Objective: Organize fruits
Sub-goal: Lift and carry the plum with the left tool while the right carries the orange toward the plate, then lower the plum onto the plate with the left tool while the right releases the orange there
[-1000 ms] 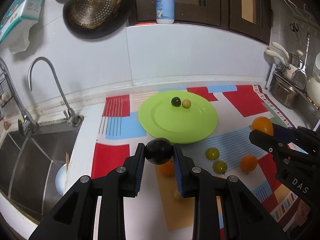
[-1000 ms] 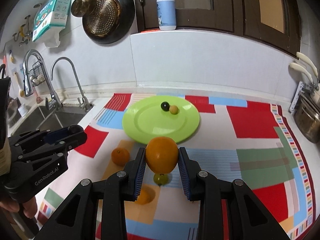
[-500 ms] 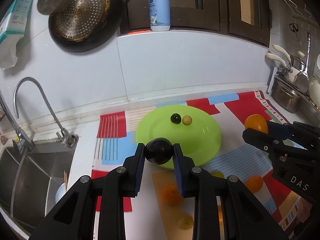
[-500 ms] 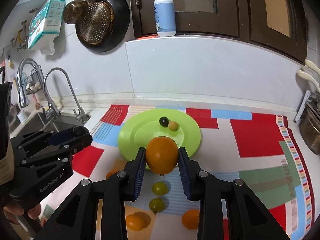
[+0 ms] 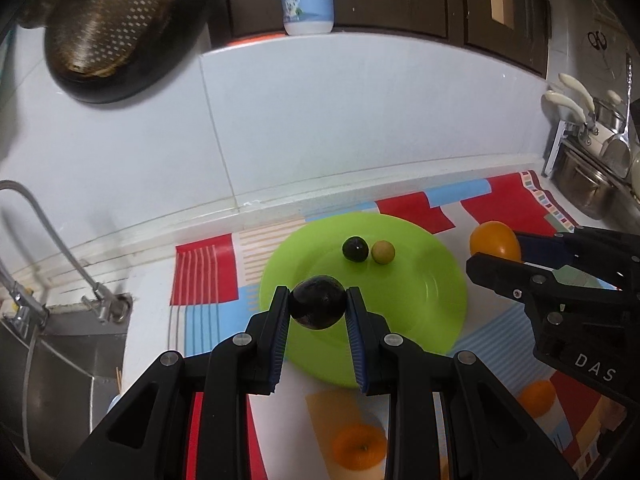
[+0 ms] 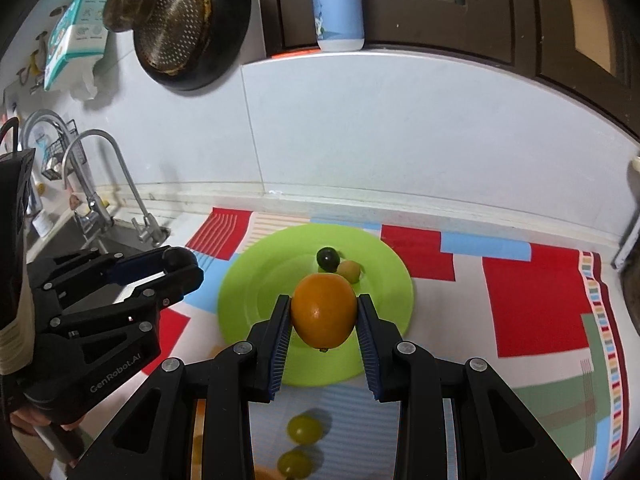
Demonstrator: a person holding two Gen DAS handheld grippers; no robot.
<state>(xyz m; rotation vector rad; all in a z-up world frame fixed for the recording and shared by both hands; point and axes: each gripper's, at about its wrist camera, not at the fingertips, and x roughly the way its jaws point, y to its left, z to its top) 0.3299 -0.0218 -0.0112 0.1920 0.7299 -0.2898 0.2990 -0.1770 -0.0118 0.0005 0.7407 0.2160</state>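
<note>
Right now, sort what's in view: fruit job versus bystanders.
Job: dark fruit in left gripper; orange in right gripper; green plate; loose green fruits.
Bystanders: lotion bottle, colander, faucet.

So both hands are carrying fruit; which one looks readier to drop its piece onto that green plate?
Probably the left: its fingers hold the round dark fruit over the round green plate, while the right's orange fruit appears beyond the rim.
</note>
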